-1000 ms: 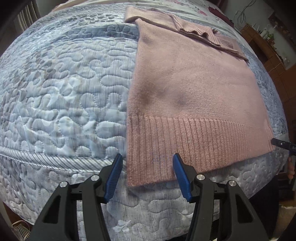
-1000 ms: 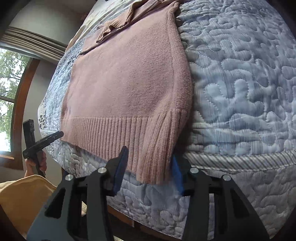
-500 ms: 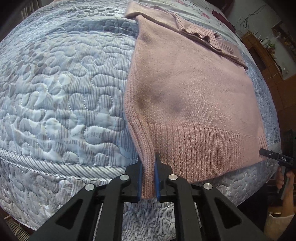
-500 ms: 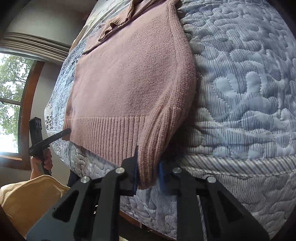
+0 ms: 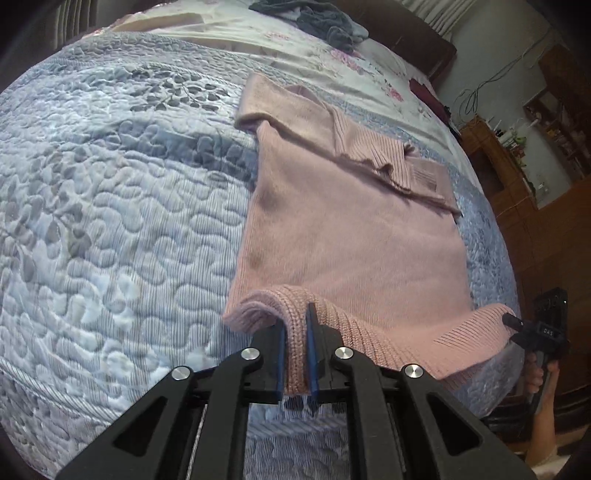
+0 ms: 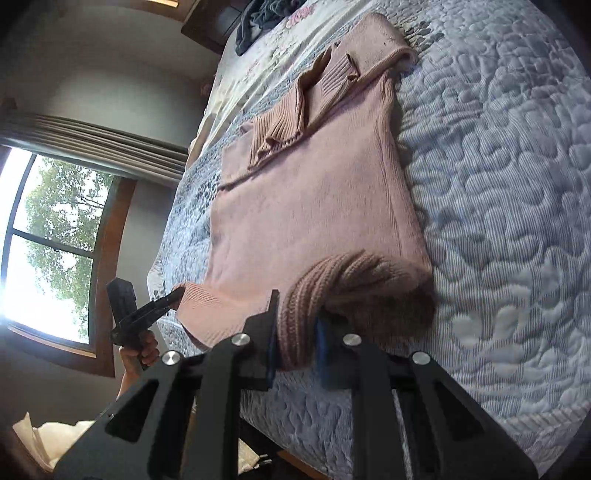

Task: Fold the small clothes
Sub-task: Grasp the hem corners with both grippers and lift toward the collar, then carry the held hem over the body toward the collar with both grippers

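Sleeves lie folded across the sweater (image 5: 347, 236). My left gripper (image 5: 295, 328) and right gripper (image 6: 295, 321) pinch the near hem corners; bottom-up fold remains.

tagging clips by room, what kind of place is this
Most likely a bedroom in a home: a pink sweater lies on a bed's blue quilted bedspread, with a curtained window and wooden furniture alongside.

Sweater (image 5: 347, 236) lies on the quilt (image 5: 110, 206), hem corners lifted off it: left gripper (image 5: 295, 332) at one, right gripper (image 6: 295, 328) at the other; heaped clothes (image 5: 314, 18) behind.
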A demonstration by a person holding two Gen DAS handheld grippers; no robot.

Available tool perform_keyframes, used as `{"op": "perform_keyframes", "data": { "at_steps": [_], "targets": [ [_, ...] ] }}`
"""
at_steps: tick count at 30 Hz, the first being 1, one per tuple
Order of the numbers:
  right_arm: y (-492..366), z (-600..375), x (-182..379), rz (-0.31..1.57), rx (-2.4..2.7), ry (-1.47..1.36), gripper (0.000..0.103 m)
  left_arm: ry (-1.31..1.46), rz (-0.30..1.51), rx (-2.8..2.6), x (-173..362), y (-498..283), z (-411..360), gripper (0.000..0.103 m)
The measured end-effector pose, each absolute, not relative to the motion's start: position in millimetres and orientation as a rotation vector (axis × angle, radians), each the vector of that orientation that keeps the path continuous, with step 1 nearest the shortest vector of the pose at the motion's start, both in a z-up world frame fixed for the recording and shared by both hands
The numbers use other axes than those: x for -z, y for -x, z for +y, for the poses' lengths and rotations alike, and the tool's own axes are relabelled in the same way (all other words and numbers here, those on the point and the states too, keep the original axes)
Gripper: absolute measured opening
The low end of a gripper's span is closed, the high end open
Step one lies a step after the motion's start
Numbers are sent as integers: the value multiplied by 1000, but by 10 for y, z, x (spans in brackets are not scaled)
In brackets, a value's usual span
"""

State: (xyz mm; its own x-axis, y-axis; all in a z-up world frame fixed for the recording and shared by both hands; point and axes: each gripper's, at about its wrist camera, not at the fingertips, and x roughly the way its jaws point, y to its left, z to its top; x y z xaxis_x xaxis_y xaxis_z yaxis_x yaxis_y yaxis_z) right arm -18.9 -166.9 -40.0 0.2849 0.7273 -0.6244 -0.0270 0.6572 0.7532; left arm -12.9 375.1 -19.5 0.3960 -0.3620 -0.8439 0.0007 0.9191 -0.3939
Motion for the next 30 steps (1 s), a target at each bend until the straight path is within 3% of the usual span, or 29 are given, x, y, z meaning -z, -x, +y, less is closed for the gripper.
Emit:
{"op": "perform_keyframes", "data": {
  "at_steps": [15,23,24,27,30],
  "targets": [
    [-815,-1776,897,1279,-493,-846,15,503,1190,142,698,-805,3782,10],
    [-1053,-1837,990,1331,-484,-899,19,685,1226,139,797,-983,3980,15],
    [-1024,-1871,978,1333,-486,-902,21,711,1229,144,800,-976,4008,16],
    [-967,-2016,897,1296,-482,-933,40,769,1216,158,786,-922,4095,20],
    [-919,-2173,794,1262,-443,-928,52,797,1175,108,711,-822,4251,34]
  ]
}}
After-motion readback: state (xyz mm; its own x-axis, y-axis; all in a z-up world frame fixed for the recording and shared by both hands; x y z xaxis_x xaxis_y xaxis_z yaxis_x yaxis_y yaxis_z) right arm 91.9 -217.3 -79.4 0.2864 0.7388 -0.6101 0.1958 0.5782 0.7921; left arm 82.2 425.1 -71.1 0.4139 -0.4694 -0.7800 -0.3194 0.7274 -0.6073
